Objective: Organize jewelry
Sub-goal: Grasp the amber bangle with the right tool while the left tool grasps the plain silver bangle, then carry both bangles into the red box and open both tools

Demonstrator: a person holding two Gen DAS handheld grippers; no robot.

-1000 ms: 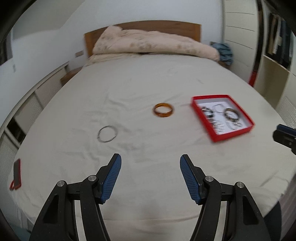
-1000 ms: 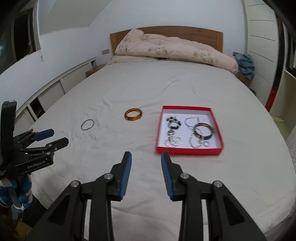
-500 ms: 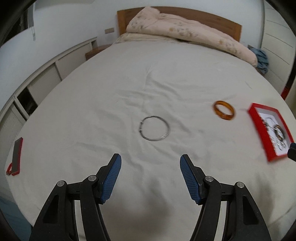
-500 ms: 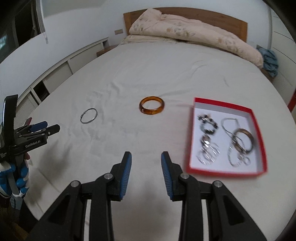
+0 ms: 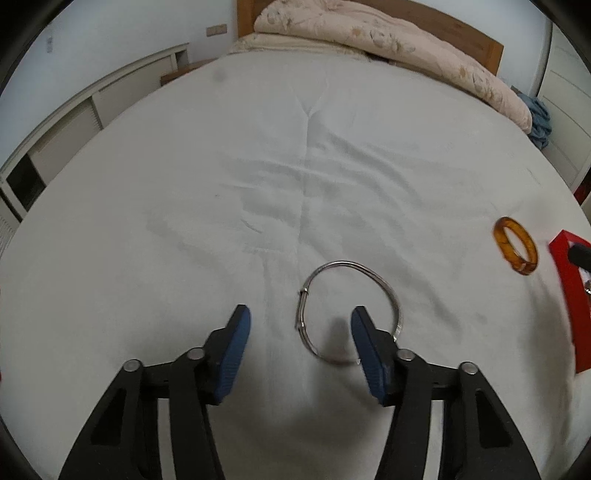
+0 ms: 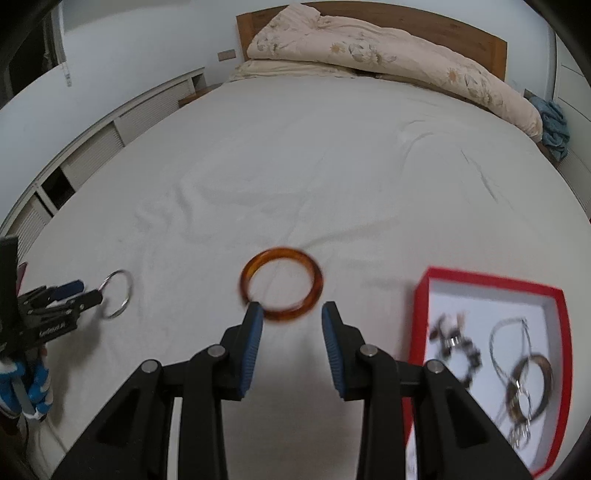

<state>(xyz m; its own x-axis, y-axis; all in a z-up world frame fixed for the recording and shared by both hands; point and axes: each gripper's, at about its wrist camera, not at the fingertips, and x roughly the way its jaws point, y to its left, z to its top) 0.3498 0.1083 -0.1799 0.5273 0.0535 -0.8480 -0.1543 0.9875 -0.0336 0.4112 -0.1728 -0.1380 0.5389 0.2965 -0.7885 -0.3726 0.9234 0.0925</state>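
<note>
Here, the wide bed (image 6: pixel 332 155) with its creased white sheet fills both views, a rumpled cream floral duvet (image 6: pixel 388 55) heaped against the brown wooden headboard (image 6: pixel 472 35) far ahead of each hand-held gripper.

To the right of the right hand-held gripper (image 6: pixel 291 314), just beside its right finger, sits the shallow red cardboard box (image 6: pixel 480 282) with a white floor (several bracelets and chains lie tangled inside, too blurred to sort apart).

The left hand-held gripper (image 5: pixel 301 321) points steeply down at the sheet with its blue-padded jaws closing, though the pads do not yet press on anything. The thin silver wire bangle (image 5: pixel 347 310) lies flat on the sheet; its left arc sits between the two pads, while its right arc runs behind and outside the right finger.

The right hand-held gripper is partly open and holds nothing. The amber translucent resin bangle (image 6: pixel 282 284) lies flat on the sheet just ahead of its fingertips, its near rim at the tip of the left pad. In the left wrist view the same amber bangle (image 5: pixel 515 251) lies well off to the right, near the red box's edge (image 5: pixel 569 288).
</note>
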